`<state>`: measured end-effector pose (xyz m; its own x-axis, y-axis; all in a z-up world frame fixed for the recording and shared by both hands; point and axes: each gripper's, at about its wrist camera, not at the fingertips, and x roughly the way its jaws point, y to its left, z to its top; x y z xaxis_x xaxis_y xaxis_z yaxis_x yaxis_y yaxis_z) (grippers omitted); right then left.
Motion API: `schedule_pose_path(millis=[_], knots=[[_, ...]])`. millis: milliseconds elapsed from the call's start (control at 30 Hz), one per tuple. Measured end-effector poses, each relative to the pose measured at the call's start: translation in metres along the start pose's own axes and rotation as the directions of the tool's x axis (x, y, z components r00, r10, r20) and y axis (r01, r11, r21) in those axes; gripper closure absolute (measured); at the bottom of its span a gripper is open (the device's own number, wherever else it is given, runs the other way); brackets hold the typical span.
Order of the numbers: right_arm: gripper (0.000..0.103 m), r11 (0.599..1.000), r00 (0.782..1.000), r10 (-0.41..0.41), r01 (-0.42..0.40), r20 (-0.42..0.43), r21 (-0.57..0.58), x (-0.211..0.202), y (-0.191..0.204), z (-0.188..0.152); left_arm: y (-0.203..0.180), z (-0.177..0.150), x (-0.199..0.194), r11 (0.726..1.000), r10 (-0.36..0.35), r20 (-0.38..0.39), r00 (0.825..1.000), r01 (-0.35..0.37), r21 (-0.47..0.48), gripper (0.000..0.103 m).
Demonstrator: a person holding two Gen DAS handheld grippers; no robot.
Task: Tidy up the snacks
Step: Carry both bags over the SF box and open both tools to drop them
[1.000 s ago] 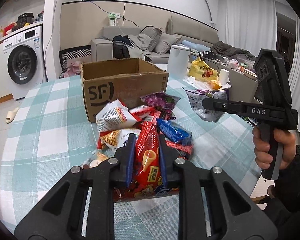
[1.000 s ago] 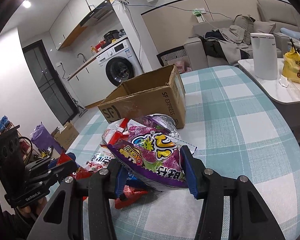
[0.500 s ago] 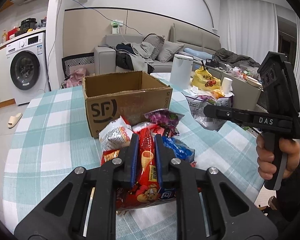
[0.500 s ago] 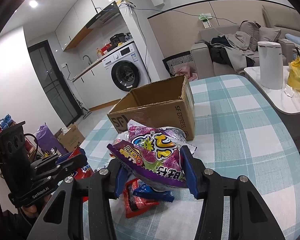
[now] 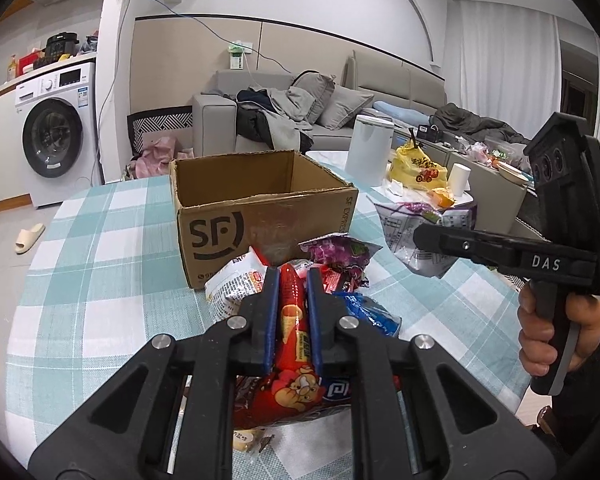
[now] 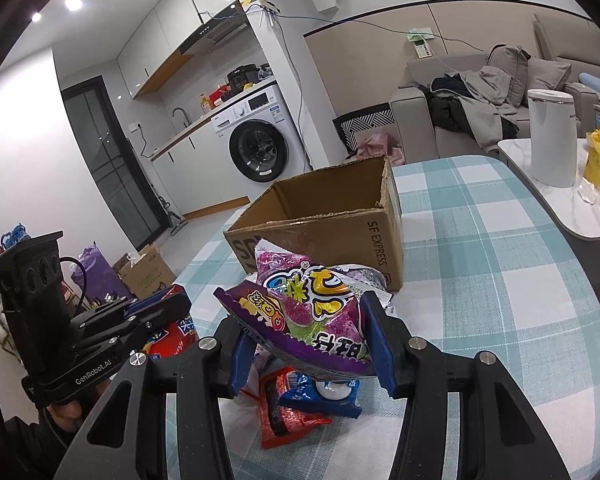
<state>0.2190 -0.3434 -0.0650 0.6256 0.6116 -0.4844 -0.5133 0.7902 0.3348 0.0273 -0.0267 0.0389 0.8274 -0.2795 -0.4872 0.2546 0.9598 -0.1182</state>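
Red foil shows between the blue pads of the left gripper (image 5: 293, 280), which is clamped tight on a long red packet (image 5: 294, 320); its jaws have just been closing on it. The packet's printed lower end hangs beneath the gripper, above a white packet (image 5: 236, 284) and a blue packet (image 5: 370, 314) lying on the desk (image 5: 100, 264), which wears a teal and white checked cloth.

The right gripper (image 6: 312, 332) grips a purple bag (image 6: 308, 312) crosswise, its jaws partly apart with a pad pressed on each side of the bag. The bag is lifted clear of the desk; under it lie a red wrapper (image 6: 280, 408) and a blue one (image 6: 324, 396). In the left view the right gripper appears at the right edge, held by a hand (image 5: 560, 332) on its handle, with the bag's printed silver back facing the camera.

An open cardboard box (image 5: 260, 208) marked SF stands on the desk just behind the heap of snacks, upright. From both views its inside looks bare, though the bottom is hidden.

Beyond the desk stand a white canister (image 6: 550, 136) and a yellow bag (image 5: 418, 168) on a lower table, with a sofa (image 5: 340, 100) and a washing machine (image 5: 56, 136) further back.
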Motion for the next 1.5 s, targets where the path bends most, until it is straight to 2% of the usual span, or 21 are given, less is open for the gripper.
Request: schedule_pose_path(millis=[500, 1067, 1267, 1500], knots=[[0.053, 1.0, 1.0, 0.005, -0.005, 0.003, -0.013, 0.003, 0.004, 0.004, 0.002, 0.015, -0.009, 1.0, 0.01, 0.044, 0.999, -0.009, -0.018, 0.095], [0.053, 0.998, 0.999, 0.034, -0.032, 0.025, -0.056, 0.021, 0.021, 0.04, 0.024, 0.066, 0.0, 0.997, 0.05, 0.118, 0.992, -0.042, -0.067, 0.095], [0.053, 0.998, 0.999, 0.038, -0.036, 0.037, -0.054, 0.03, 0.02, 0.058, 0.033, 0.09, 0.013, 0.995, 0.069, 0.135, 0.988, -0.058, -0.084, 0.095], [0.053, 0.999, 0.999, 0.034, -0.033, 0.039, -0.023, 0.047, 0.01, 0.075, 0.043, 0.117, 0.046, 0.991, 0.085, 0.122, 0.989, -0.071, -0.113, 0.095]])
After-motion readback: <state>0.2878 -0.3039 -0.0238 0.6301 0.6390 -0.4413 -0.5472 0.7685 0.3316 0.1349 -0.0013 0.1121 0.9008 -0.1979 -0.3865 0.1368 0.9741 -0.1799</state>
